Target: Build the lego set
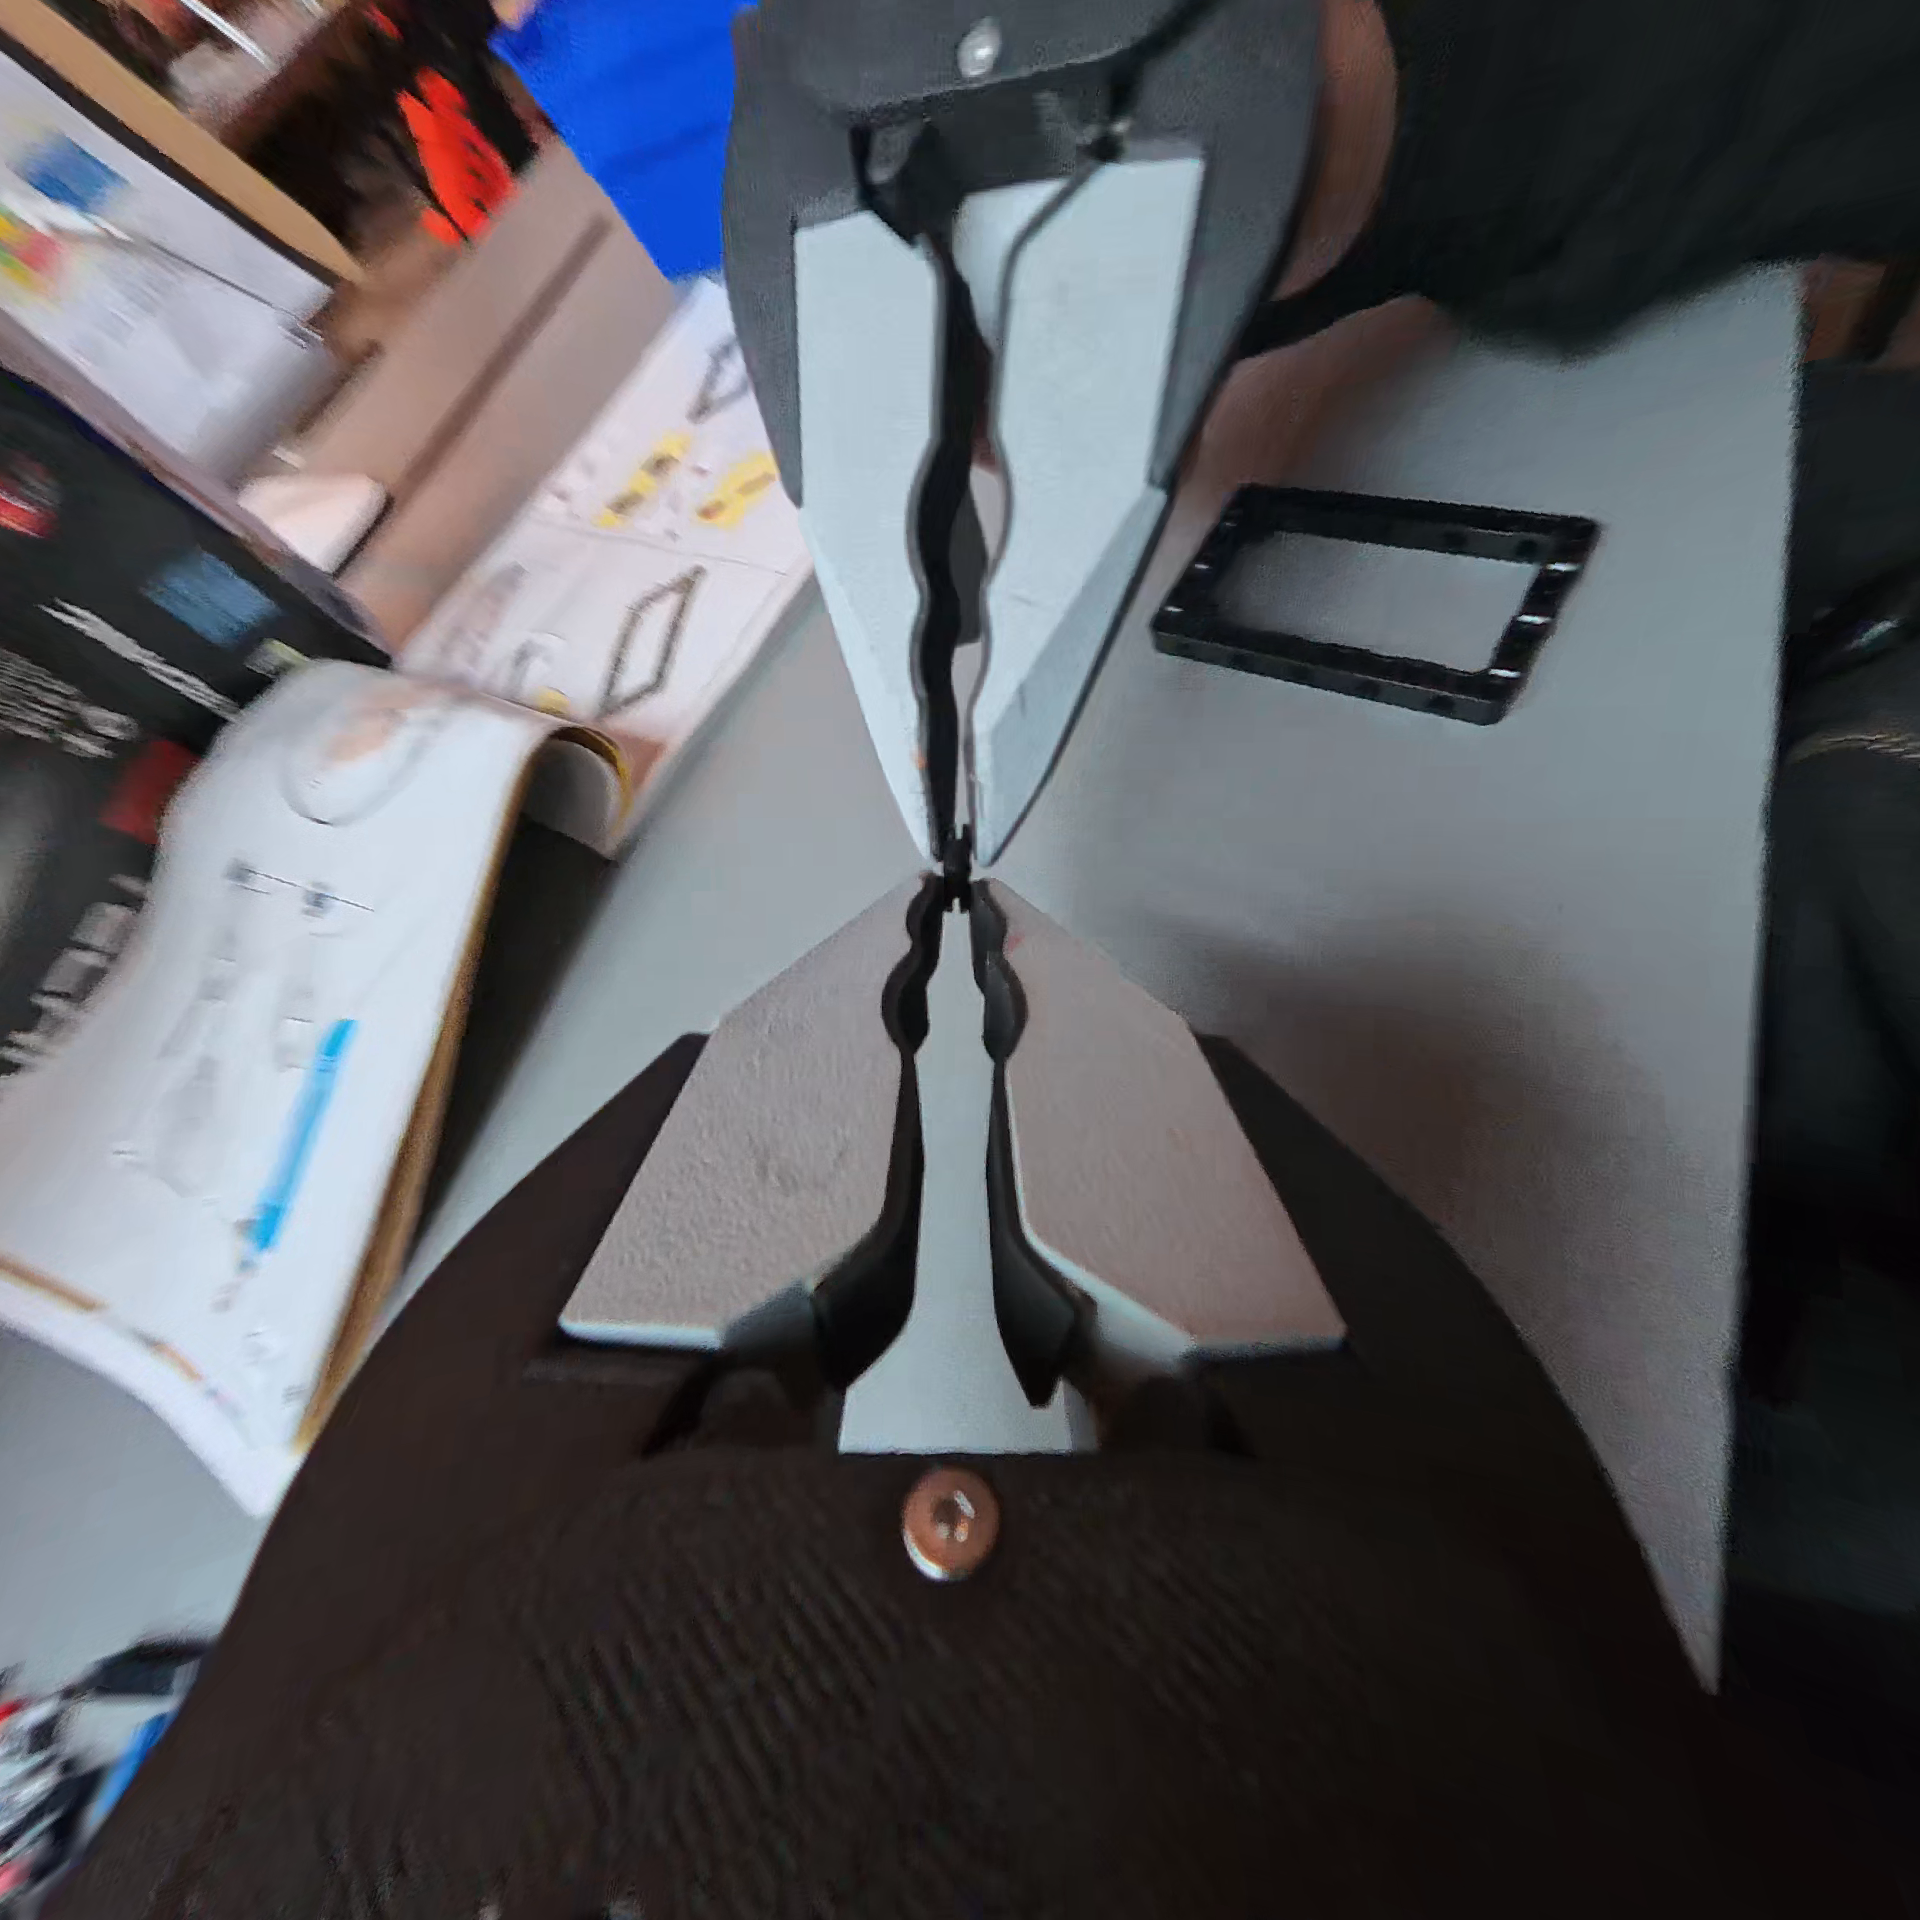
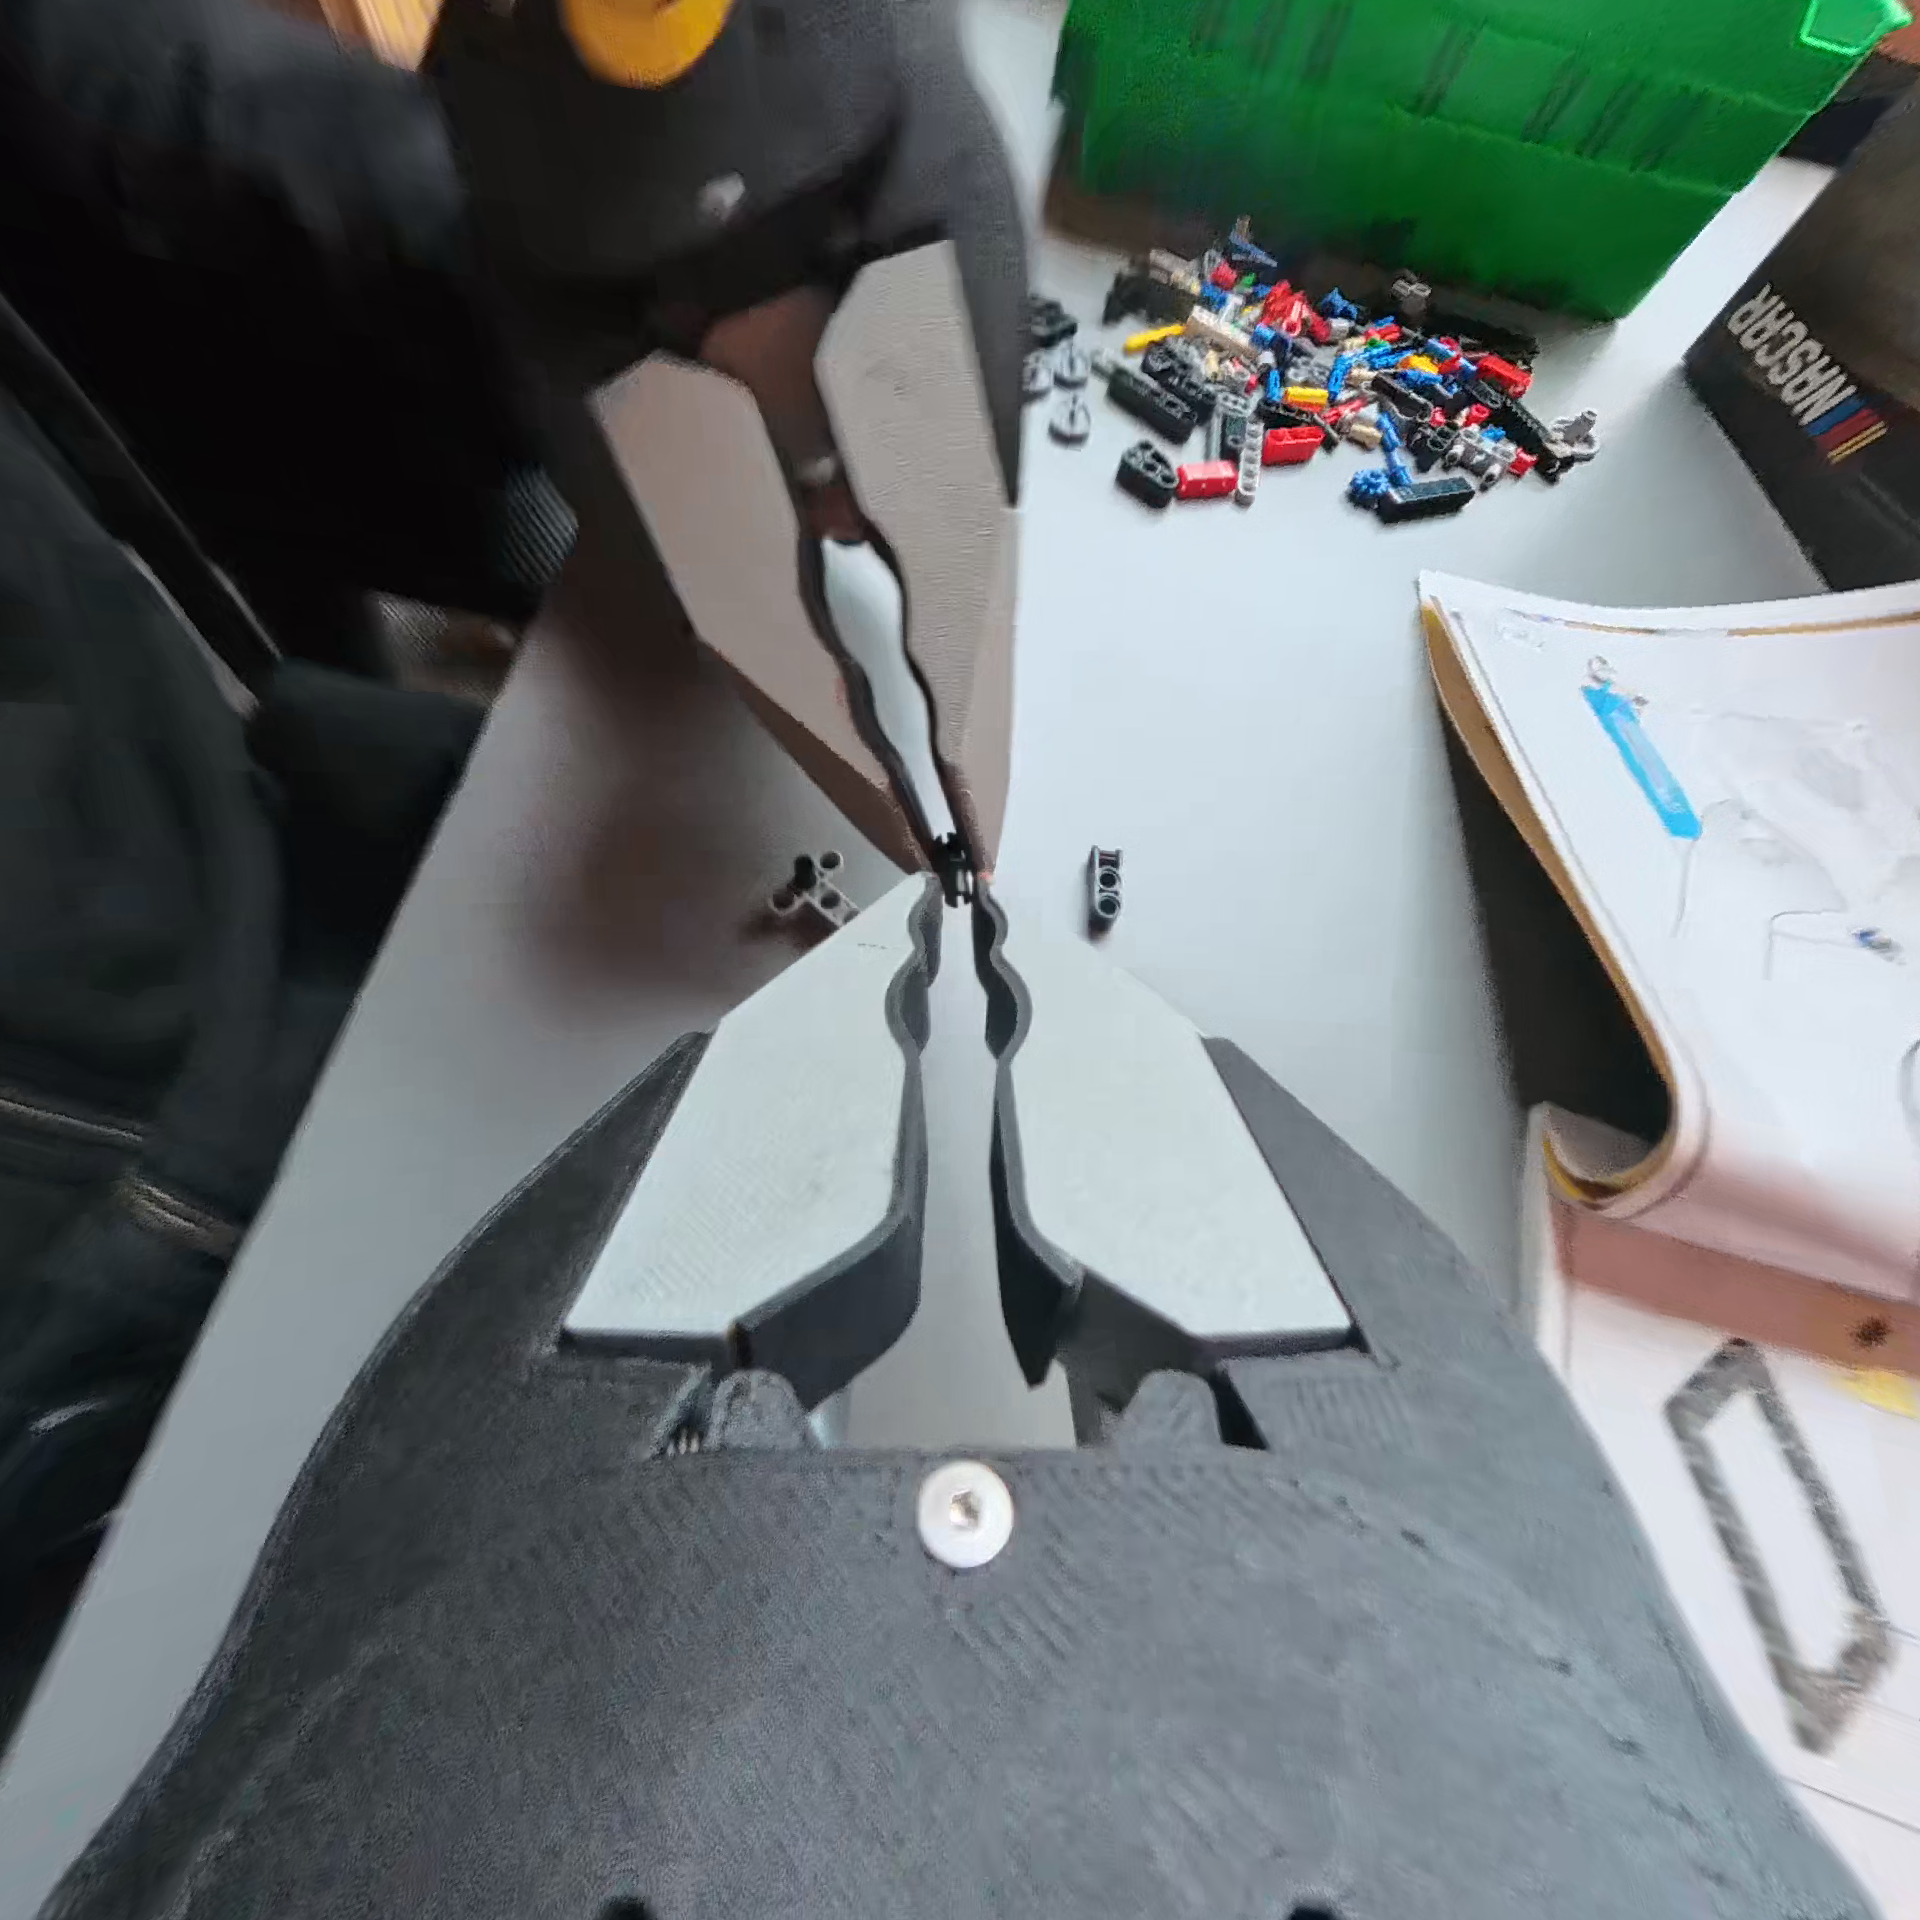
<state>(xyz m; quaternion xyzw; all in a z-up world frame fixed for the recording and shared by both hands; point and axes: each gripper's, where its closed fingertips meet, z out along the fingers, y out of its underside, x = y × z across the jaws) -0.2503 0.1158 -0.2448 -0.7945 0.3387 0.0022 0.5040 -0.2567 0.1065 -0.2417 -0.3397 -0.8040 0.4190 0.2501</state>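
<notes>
your left gripper (image 1: 954,902) and right gripper (image 2: 954,896) meet tip to tip at frame centre, jaws narrow, both pinching one small black pin (image 2: 950,862); the black frame (image 1: 1371,618) lies right of centre.

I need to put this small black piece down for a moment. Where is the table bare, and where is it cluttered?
Bare grey table lies between the loose brick pile and the small black beam, left of the open instruction booklet. In the left wrist view, table is also bare this side of the black rectangular frame. It is crowded by the pile and the green bin.
</notes>
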